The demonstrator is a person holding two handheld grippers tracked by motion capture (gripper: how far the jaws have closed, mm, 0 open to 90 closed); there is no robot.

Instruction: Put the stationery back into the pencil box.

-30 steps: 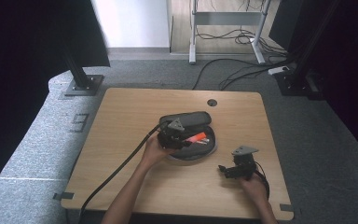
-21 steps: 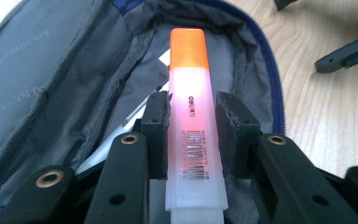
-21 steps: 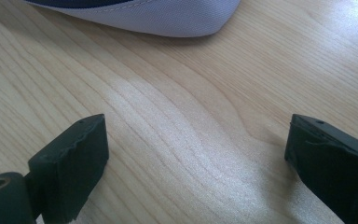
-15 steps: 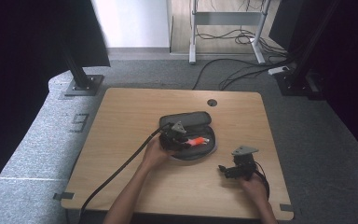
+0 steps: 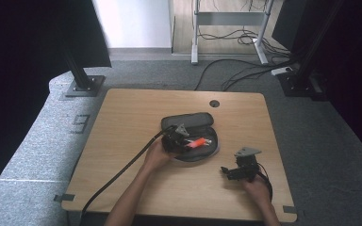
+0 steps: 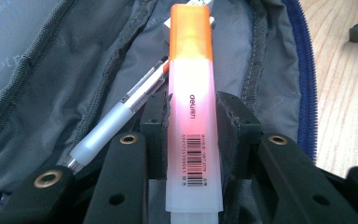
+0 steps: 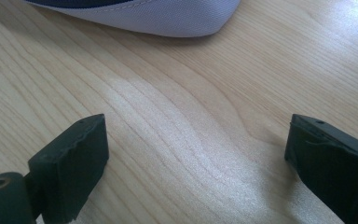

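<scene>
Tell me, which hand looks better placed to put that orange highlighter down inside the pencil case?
Probably the left. The left gripper is already shut on the highlighter, over the open pencil case beside a pen. The right gripper sits open over bare table, apart from the case.

The highlighter (image 6: 192, 116), clamped in the left gripper (image 5: 179, 136), is brought slightly lower and nearer the open case (image 5: 188, 123) than a second ago; its orange end is now seen over the lining.
</scene>
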